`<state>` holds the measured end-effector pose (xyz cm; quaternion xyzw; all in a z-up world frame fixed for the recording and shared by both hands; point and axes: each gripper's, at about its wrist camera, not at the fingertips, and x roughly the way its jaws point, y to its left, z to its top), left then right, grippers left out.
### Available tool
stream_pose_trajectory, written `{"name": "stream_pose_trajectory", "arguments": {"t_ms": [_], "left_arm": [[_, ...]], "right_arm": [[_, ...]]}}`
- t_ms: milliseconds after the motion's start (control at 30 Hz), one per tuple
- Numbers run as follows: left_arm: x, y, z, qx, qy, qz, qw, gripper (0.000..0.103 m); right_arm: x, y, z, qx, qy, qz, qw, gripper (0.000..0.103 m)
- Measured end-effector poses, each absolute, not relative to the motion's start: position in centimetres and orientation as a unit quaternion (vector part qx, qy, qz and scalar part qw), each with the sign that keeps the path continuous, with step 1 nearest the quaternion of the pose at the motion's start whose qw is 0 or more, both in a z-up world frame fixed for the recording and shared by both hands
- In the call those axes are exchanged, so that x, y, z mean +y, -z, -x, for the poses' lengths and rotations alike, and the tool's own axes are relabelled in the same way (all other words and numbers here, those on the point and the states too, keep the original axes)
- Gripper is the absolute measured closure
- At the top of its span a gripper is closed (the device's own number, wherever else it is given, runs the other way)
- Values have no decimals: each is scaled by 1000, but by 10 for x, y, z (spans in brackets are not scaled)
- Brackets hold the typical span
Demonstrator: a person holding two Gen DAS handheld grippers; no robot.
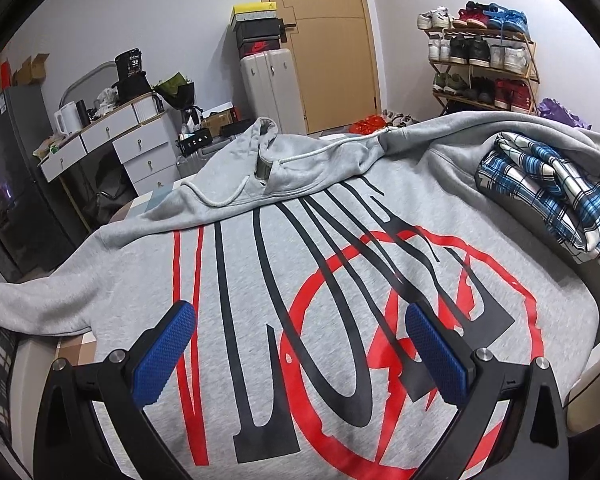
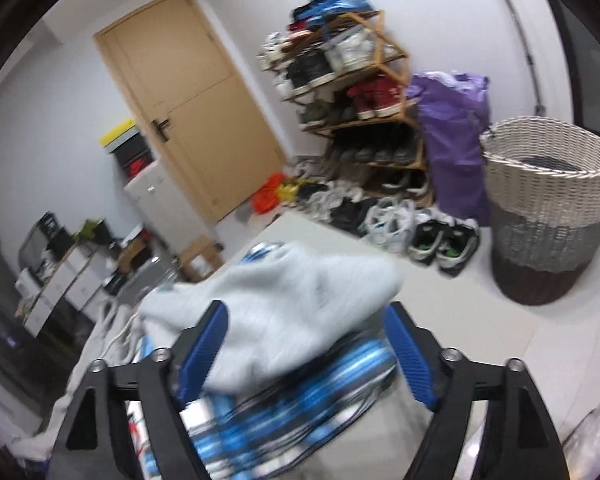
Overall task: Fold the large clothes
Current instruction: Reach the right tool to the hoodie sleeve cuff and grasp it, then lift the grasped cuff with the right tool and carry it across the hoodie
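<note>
A large grey hoodie with black letters and a red circle print lies spread on the bed, hood at the far side. My left gripper is open and empty just above the print. One grey sleeve is draped over a folded blue plaid garment at the right. In the blurred right wrist view, my right gripper is open above that grey sleeve and the plaid garment; nothing is between its pads.
A woven laundry basket stands on the floor at right, next to a purple bag and a shoe rack with shoes scattered below. A white drawer unit and dark fridge stand left of the bed.
</note>
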<state>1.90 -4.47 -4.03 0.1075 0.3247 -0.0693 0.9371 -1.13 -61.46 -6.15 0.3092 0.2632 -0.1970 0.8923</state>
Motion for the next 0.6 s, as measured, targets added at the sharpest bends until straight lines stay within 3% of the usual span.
{"name": "stream_pose_trajectory", "arguments": {"t_ms": [233, 300, 333, 367, 467, 600], "left_arm": [[-48, 45, -22, 334, 67, -104, 934, 1], [-49, 45, -22, 332, 65, -106, 935, 1], [-50, 46, -22, 331, 64, -107, 936, 1], [-50, 46, -22, 330, 62, -108, 936, 1], [-51, 48, -22, 334, 64, -109, 934, 1], [-53, 51, -20, 335, 62, -118, 933, 1]], "right_arm": [[-653, 118, -36, 363, 158, -420, 817, 16], [-657, 124, -48, 368, 152, -442, 804, 55], [-659, 121, -54, 363, 158, -444, 804, 61], [-660, 116, -58, 362, 165, -435, 808, 80], [-658, 87, -74, 353, 181, -387, 832, 86], [-661, 15, -84, 271, 240, -319, 876, 86]]}}
